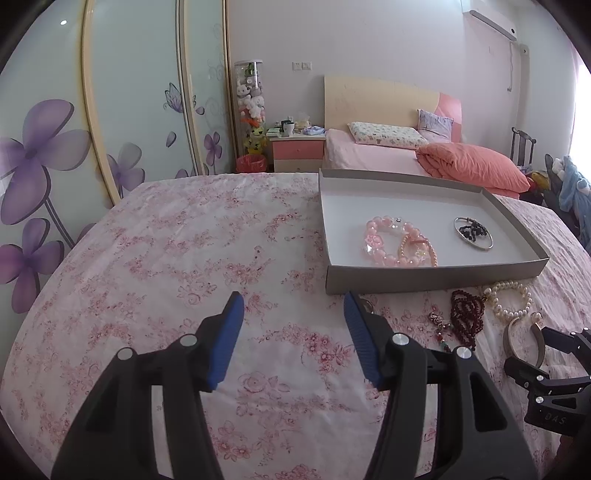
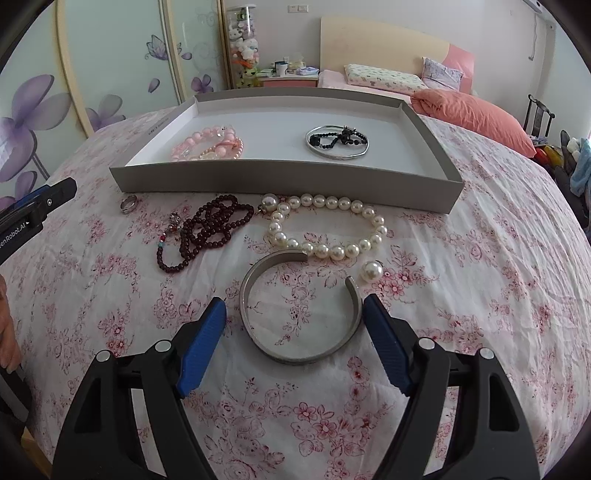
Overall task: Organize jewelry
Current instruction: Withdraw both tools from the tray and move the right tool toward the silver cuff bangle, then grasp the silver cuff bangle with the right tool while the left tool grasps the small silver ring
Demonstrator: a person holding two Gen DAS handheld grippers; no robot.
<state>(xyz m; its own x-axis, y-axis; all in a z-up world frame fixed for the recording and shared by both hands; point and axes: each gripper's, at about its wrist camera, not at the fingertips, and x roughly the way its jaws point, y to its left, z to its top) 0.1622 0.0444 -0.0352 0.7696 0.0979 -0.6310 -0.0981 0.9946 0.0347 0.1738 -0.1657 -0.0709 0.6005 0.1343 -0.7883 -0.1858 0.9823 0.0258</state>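
Right gripper (image 2: 294, 315) spread wide, empty, straddling the metal cuff (image 2: 299, 306) flat on the bedspread (image 2: 461, 295); cuff's gap faces the tray (image 2: 288, 181). Left gripper (image 1: 293, 310) open, farther off.

A bedroom in soft daylight. On the left stand wardrobe doors (image 1: 110, 110) of pale glass painted with purple flowers. Far off against the pinkish wall (image 1: 351, 37) is a bed (image 1: 369, 155) with a pale headboard (image 1: 376, 99), pillows and an orange quilt (image 1: 472, 166). Beside it sit a pink nightstand (image 1: 297, 151) and a tall clear tube of plush toys (image 1: 251, 107). An air conditioner (image 1: 491, 20) hangs high on the right.
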